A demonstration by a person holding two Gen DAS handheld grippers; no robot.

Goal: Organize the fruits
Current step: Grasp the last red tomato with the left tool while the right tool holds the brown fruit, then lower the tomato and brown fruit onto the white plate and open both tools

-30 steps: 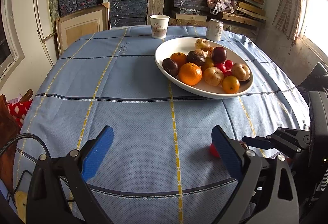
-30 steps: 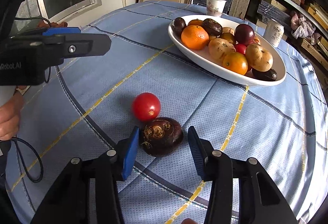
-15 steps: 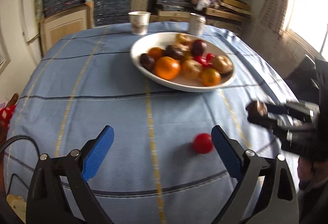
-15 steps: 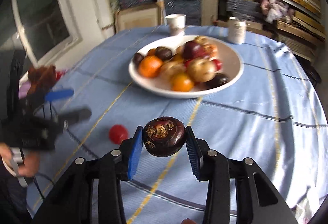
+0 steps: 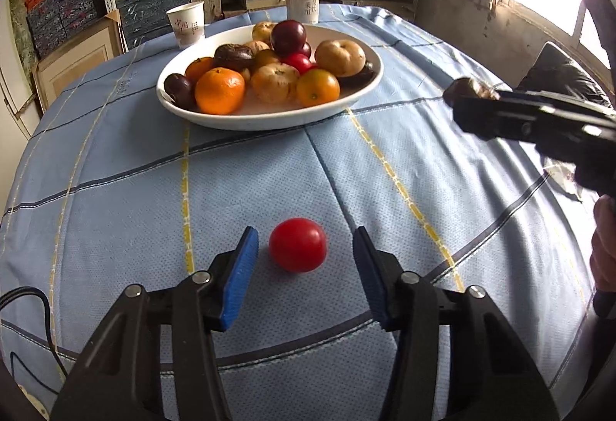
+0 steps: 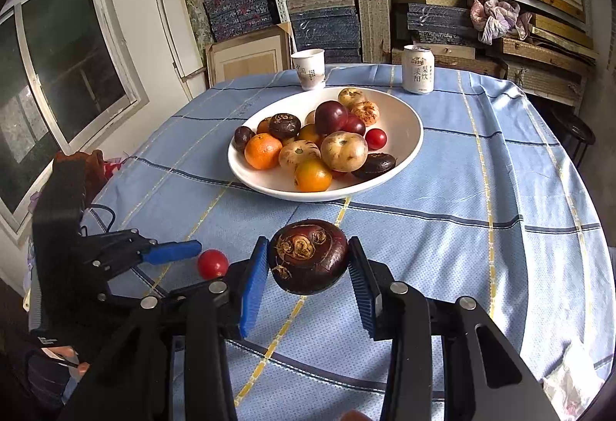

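Note:
A small red tomato (image 5: 297, 244) lies on the blue tablecloth between the blue pads of my left gripper (image 5: 304, 263). Its jaws are closing, with gaps still showing on both sides of the tomato. My right gripper (image 6: 308, 269) is shut on a dark brown round fruit (image 6: 308, 256), held above the cloth in front of the white bowl (image 6: 400, 124). The bowl holds several oranges, pale brown fruits, dark plums and small tomatoes. In the left wrist view the right gripper (image 5: 467, 94) comes in from the right with the dark fruit (image 5: 466, 88) at its tip. The right wrist view shows the tomato (image 6: 212, 264) beside the left gripper (image 6: 181, 255).
A paper cup (image 6: 308, 69) and a white drink can (image 6: 417, 69) stand behind the bowl at the table's far edge. Shelves stacked with boxes fill the back wall. A black cable (image 5: 38, 309) trails off the near left edge. A hand (image 5: 604, 240) shows at right.
My left gripper has moved in and down around the red tomato and narrowed its jaws. My right gripper closed on the dark fruit and lifted it off the cloth toward the bowl.

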